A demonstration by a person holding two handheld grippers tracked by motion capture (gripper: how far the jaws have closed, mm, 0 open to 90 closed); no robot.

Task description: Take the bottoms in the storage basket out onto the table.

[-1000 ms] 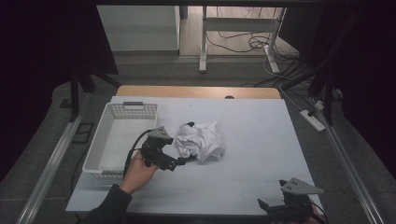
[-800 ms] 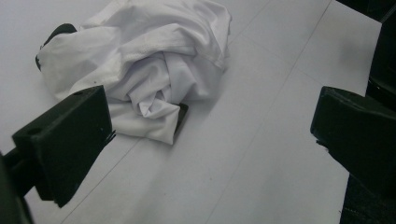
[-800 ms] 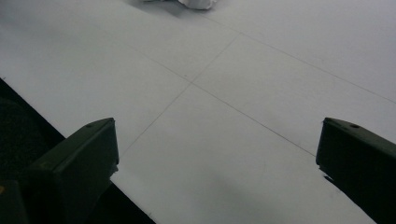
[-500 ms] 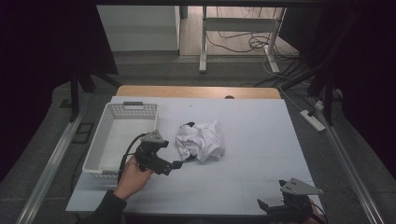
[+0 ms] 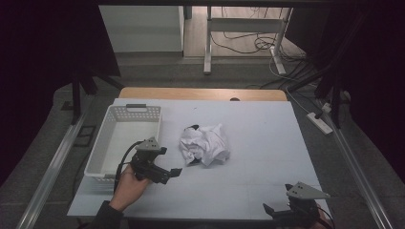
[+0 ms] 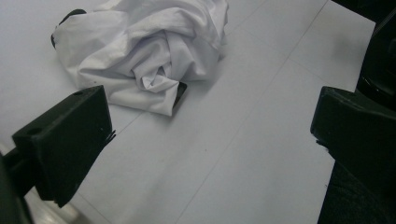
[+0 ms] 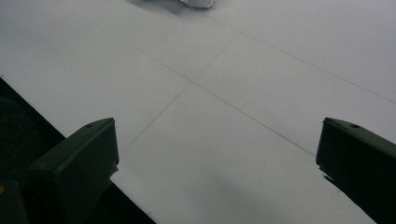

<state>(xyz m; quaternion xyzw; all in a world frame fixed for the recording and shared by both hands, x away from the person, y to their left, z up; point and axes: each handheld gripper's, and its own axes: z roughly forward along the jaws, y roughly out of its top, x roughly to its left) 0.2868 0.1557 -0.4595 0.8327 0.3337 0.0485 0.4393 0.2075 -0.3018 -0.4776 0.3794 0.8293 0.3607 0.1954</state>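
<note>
A crumpled white cloth (image 5: 206,144) with small black parts at its edges lies near the middle of the white table (image 5: 267,138). My left gripper (image 5: 175,171) is held by a hand just left and in front of the cloth, and points at it without touching. In the left gripper view its jaws stand wide apart with nothing between them, the left gripper (image 6: 210,135) over bare table and the cloth (image 6: 144,51) lying beyond. My right gripper (image 5: 268,210) rests at the front right edge. The right gripper (image 7: 215,158) is open over bare table.
A white slotted basket (image 5: 106,143) with nothing in it stands at the table's left side, right beside my left hand. The table's front edge (image 7: 70,135) runs close under the right gripper. A power strip (image 5: 319,123) lies off the right edge.
My left gripper has drawn back from the cloth toward the front left. The cloth and the right gripper have stayed put.
</note>
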